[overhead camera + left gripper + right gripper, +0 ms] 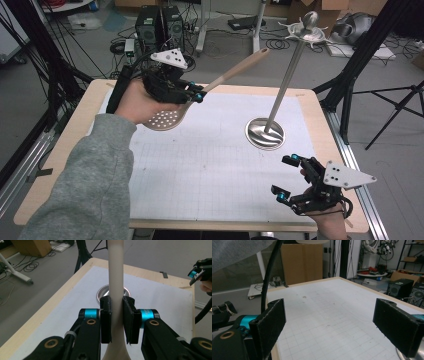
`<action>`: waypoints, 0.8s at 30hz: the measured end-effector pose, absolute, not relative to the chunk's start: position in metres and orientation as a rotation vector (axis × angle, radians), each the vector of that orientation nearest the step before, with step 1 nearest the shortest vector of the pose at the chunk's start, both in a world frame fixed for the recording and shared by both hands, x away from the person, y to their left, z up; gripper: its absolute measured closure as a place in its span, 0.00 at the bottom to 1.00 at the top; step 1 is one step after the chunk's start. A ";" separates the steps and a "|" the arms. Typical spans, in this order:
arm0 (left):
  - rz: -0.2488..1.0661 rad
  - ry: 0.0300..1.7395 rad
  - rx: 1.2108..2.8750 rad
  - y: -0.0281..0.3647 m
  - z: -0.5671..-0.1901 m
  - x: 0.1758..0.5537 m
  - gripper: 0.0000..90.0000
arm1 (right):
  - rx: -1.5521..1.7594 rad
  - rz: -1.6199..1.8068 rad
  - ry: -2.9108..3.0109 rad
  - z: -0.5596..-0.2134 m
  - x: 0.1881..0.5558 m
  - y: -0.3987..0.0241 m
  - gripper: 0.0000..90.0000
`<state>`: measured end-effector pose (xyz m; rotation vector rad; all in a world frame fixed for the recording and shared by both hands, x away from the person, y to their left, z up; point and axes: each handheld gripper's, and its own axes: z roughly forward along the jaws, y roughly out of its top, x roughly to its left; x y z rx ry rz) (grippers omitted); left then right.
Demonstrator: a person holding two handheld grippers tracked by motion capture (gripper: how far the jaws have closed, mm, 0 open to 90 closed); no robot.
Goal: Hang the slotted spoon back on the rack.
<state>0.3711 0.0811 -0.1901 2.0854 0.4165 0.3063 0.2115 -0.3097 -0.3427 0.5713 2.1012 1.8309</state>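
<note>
Even, diffuse light from overhead was cast across the surface [210,165], and only faint shadows were left. A bright sheen was seen on the metal stand's base [265,134]. Slight softness and compression blur were noted throughout, most in the near foregrounds.

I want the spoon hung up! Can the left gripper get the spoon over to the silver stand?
Probably yes. The left gripper holds the slotted spoon by its handle above the table, and nothing stands between it and the silver stand.

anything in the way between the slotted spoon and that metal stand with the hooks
Nothing visible does. The left gripper holds the slotted spoon up over the mat, and only bare mat lies between it and the stand.
</note>
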 end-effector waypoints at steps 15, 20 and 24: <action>0.300 0.403 2.055 0.071 -0.176 0.379 0.86 | 0.592 1.831 2.084 -0.342 0.208 -0.318 0.11; 0.290 0.390 2.035 0.068 -0.173 0.380 0.86 | 0.605 1.829 2.082 -0.344 0.208 -0.319 0.11; 0.281 0.386 2.031 0.066 -0.172 0.381 0.86 | 0.598 1.828 2.076 -0.344 0.208 -0.321 0.11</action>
